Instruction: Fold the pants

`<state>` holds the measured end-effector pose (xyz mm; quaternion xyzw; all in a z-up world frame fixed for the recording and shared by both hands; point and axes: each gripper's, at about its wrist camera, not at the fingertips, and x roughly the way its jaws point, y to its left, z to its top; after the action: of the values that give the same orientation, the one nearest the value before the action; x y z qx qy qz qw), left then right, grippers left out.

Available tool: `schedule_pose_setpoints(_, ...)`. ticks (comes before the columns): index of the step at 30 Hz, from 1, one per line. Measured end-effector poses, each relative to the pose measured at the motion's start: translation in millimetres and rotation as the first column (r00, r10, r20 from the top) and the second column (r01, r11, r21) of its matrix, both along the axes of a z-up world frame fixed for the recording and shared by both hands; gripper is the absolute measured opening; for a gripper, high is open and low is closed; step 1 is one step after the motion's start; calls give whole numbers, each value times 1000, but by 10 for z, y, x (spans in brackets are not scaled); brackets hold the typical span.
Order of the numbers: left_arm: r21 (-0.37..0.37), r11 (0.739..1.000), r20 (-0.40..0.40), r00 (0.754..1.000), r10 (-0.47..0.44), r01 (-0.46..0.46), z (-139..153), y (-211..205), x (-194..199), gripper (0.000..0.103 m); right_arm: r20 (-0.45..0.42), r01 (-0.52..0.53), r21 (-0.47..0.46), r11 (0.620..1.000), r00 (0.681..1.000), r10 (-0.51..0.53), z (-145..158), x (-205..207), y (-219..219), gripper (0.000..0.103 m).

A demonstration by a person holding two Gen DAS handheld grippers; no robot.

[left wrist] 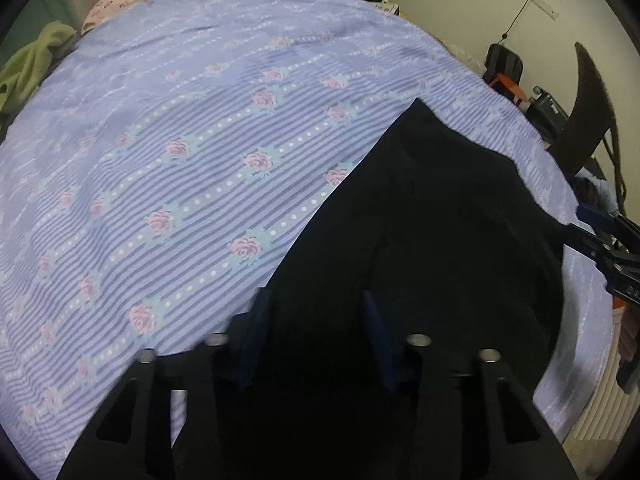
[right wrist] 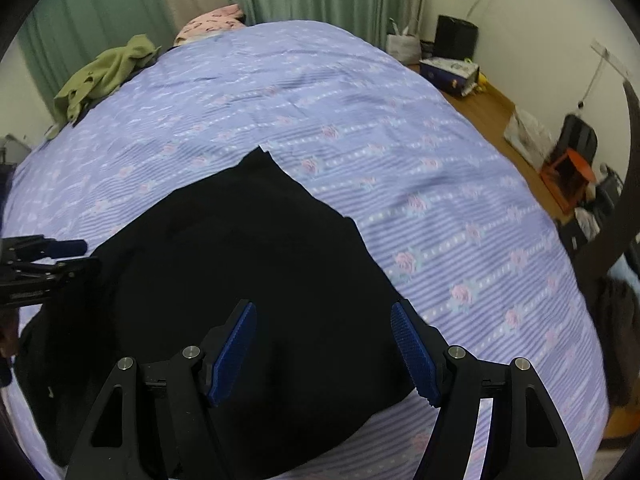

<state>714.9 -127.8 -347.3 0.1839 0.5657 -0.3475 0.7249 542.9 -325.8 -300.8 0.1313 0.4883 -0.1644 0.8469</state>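
Black pants [right wrist: 248,248] lie spread on a lilac flowered bedspread [right wrist: 360,112]; they also show in the left wrist view [left wrist: 432,216]. My right gripper [right wrist: 324,320] is open, hovering over the near part of the pants with nothing between its blue pads [right wrist: 234,354]. My left gripper [left wrist: 316,308] is open above the pants' near left edge, its pads dark in shadow. Each gripper shows at the edge of the other's view: the right one [left wrist: 596,236], the left one [right wrist: 60,256].
A green garment [right wrist: 104,76] and a pink pillow [right wrist: 212,22] lie at the far end of the bed. Green curtains hang behind. To the right are wooden floor, bags [right wrist: 452,72], a black box [right wrist: 456,36] and an orange stool [right wrist: 568,172].
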Motion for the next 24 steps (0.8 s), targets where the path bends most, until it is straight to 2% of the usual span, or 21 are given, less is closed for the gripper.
schedule_pose_setpoints(1, 11, 1000, -2, 1000, 6, -6, -37, 0, 15, 15, 1, 3, 4, 1000, 1000, -3, -14, -6, 1, 71)
schedule_pose_setpoints(2, 20, 1000, -7, 1000, 13, -13, -76, -1, 30, 9, 0, 6, 8, 1000, 1000, -6, -34, -8, 8, 71)
schedule_pose_setpoints(8, -11, 999, 65, 997, 43, -42, 12, 71, -6, 6, 12, -9, 12, 1000, 1000, 9, -29, -15, 72, 71)
schedule_pose_setpoints(13, -14, 996, 63, 994, 90, -89, -21, 33, 184, 7, 23, 0, 4, 1000, 1000, 0, -5, 34, 91, 71)
schedule_pose_setpoints(15, -1, 994, 32, 994, 106, -106, -100, 10, 229, 10, 18, 6, 3, 1000, 1000, -6, -1, 71, 98, 71)
schedule_pose_setpoints(17, -14, 989, -11, 989, 148, -148, -81, 71, 245, 18, 11, 9, 4, 1000, 1000, -9, 25, 96, 114, 71)
schedule_pose_setpoints(18, -43, 984, -24, 984, 174, -175, 9, 152, 226, 22, 13, 7, 4, 1000, 1000, -7, 54, 97, 129, 71)
schedule_pose_setpoints(20, -113, 967, -7, 974, 228, -227, 249, 365, 133, 49, 32, -6, -14, 1000, 999, 7, 167, 91, 198, 71)
schedule_pose_setpoints(23, -224, 924, 60, 942, 329, -309, 685, 902, -184, 56, 73, -57, -42, 998, 996, 60, 379, 83, 385, 71)
schedule_pose_setpoints(24, -248, 905, 74, 925, 374, -346, 801, 1142, -314, 58, 88, -83, -44, 996, 992, 87, 441, 83, 468, 71)
